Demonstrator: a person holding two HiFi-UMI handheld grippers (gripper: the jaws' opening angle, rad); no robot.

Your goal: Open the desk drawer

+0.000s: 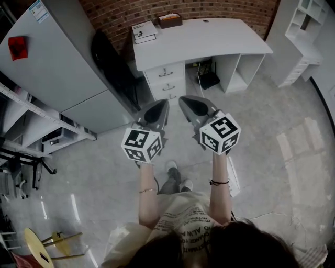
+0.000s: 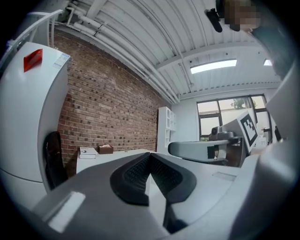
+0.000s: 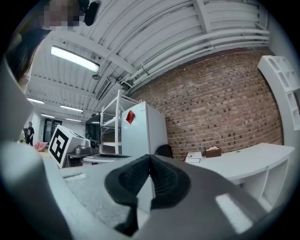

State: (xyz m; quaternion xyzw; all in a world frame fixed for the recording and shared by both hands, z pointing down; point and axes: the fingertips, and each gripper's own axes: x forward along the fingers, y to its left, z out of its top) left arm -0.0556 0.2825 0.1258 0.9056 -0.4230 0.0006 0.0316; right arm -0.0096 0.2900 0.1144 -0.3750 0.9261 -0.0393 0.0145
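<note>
While the white three-drawer stack [image 1: 166, 84] stands shut under the left end of the curved white worktop [image 1: 209, 39], against the red brick wall [image 1: 115, 13], both claws are well apart from it across the pale grey floor [image 1: 272, 172]. Each drawer front carries a small dark handle [image 1: 166, 72] whose long axis runs sideways along the front. The stack lies straight ahead of the person, almost between the two claws. The left claw [image 1: 164, 103] seems slightly more in line with the handles than the right claw [image 1: 184, 100]. Each claw has its ribbed black pads pressed together at the tips, with nothing between them. Either would have to be carried forward and spread before taking a handle.
</note>
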